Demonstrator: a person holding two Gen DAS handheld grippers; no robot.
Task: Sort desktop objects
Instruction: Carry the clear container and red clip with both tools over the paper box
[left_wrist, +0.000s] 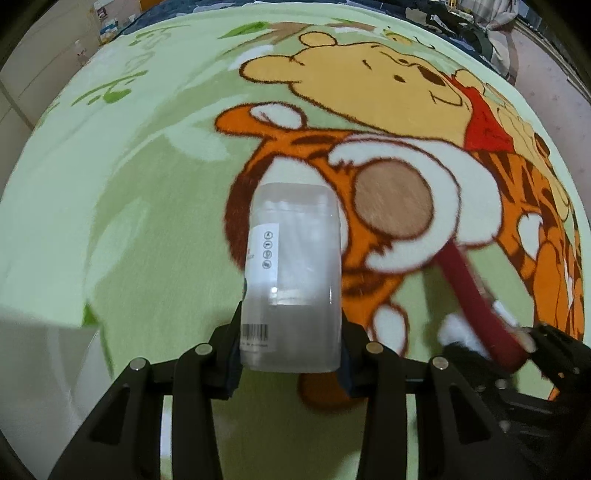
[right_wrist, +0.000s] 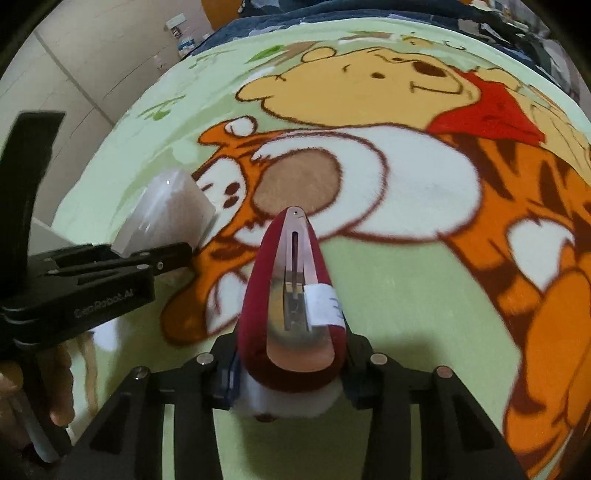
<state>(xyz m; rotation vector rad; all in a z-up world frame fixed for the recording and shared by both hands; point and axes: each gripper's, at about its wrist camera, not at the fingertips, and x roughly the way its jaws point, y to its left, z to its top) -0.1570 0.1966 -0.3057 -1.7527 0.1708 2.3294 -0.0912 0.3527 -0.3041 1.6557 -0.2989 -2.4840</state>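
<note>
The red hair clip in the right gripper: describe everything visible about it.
The hair clip is a dark red velvety teardrop with a silver metal snap bar along its middle, a white tag at the side and white fluff at its wide end. The right gripper is shut on that wide end; its narrow tip points forward above the blanket.

Black tongs (left_wrist: 290, 354), silver rivets (blue pads)

A home, likely a bedroom: a soft green fleece blanket (left_wrist: 147, 221) printed with cartoon bear and tiger covers the surface, beige cabinet doors (right_wrist: 92, 66) behind.
</note>
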